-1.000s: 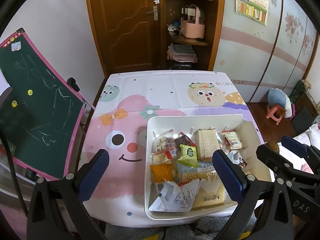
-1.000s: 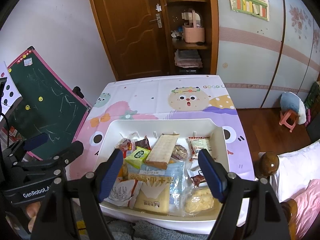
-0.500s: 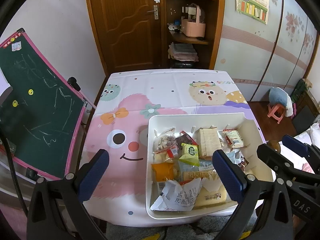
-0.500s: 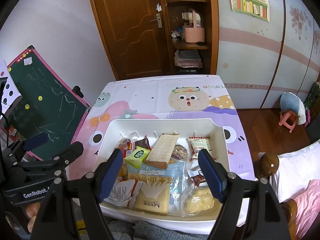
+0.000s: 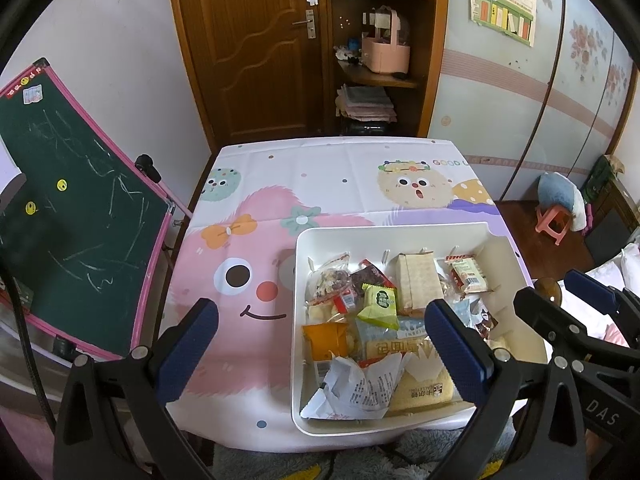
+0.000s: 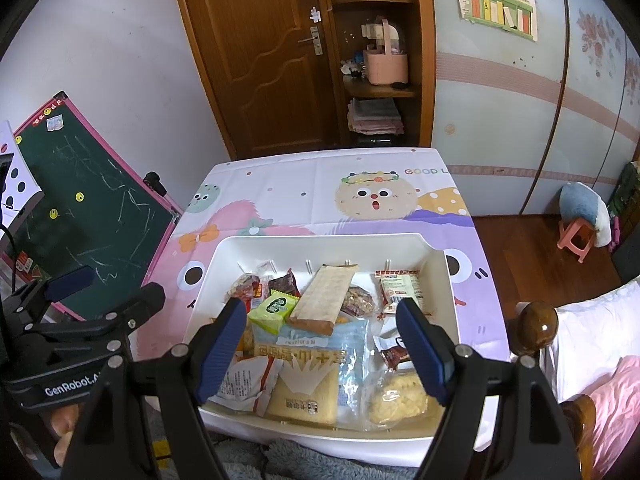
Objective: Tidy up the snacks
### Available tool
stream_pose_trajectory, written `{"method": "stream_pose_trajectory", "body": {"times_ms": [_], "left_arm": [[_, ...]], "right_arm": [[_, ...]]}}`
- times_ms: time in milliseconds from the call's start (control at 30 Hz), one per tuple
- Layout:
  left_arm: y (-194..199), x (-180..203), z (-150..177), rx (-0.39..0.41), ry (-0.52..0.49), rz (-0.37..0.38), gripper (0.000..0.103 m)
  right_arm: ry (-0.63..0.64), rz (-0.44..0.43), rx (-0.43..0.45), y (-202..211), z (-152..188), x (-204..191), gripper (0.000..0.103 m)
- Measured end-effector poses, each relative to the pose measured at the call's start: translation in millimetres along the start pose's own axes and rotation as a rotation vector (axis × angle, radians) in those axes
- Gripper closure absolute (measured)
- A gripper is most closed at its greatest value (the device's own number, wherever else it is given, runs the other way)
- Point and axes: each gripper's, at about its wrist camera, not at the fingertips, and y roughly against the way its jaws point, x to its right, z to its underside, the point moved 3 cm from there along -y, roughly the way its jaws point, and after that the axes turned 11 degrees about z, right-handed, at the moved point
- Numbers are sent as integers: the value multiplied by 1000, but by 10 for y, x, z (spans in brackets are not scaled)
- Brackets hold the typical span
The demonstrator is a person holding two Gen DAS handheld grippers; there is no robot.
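The white tray (image 6: 448, 280) looks like smooth, hard plastic with a soft sheen, and the snack packets (image 6: 320, 344) in it are mostly crinkly, glossy film, some of it clear. One long wrapper (image 6: 324, 300) is a matt tan, like paper. The tablecloth (image 5: 320, 176) on the table is a smooth printed sheet with faint fold creases. Each hand-held gripper (image 5: 320, 348) has matt black plastic arms, small shiny metal rivets and dull blue pads (image 6: 224, 344). Behind, the door (image 5: 256, 48) is varnished brown wood with a metal handle (image 5: 308, 26). The chalkboard (image 5: 72, 208) is matt green, scuffed with chalk. A fuzzy grey rug (image 6: 288, 460) lies below the table.
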Motion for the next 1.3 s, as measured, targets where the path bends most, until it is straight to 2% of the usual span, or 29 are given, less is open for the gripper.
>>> {"method": "stream_pose_trajectory", "body": {"times_ms": [1300], "left_arm": [[11,-22,60,-9,-2,-5,0]], "right_arm": [[1,-2,-11,-21,93,21,25]]}}
